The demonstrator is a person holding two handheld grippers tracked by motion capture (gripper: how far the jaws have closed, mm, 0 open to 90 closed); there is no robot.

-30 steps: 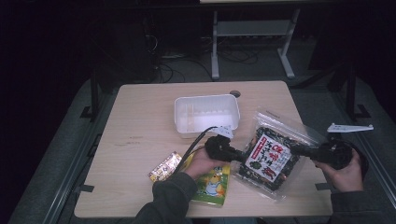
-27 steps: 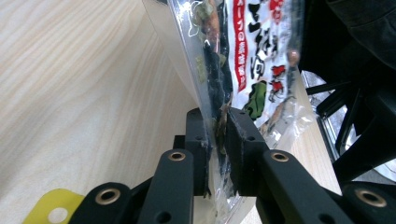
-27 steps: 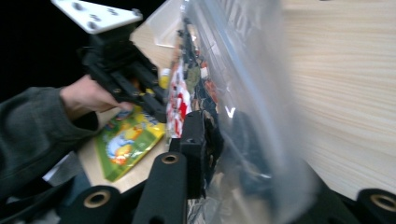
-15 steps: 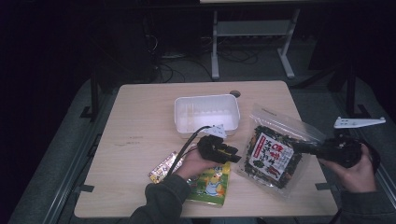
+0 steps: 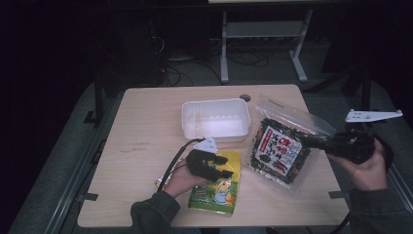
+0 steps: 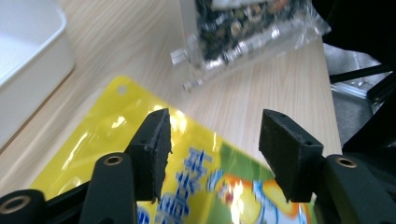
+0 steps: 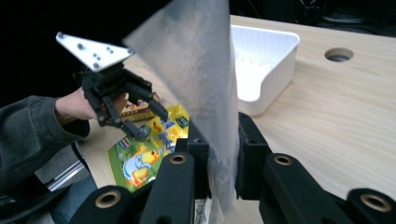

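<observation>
Wooden table [image 5: 146, 126] bearing white plastic tray [image 5: 215, 119] at centre; clear seaweed-snack bag [image 5: 282, 144] beside it, edge clamped in right gripper [image 5: 311, 141]; yellow snack pouch [image 5: 216, 187] beneath left gripper [image 5: 221, 170], jaws spread apart

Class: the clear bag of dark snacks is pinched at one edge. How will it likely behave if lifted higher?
The clear bag will probably sag, being thin film held by the right gripper at one edge. Its loose contents may shift downward. The glossy film could slip.
</observation>
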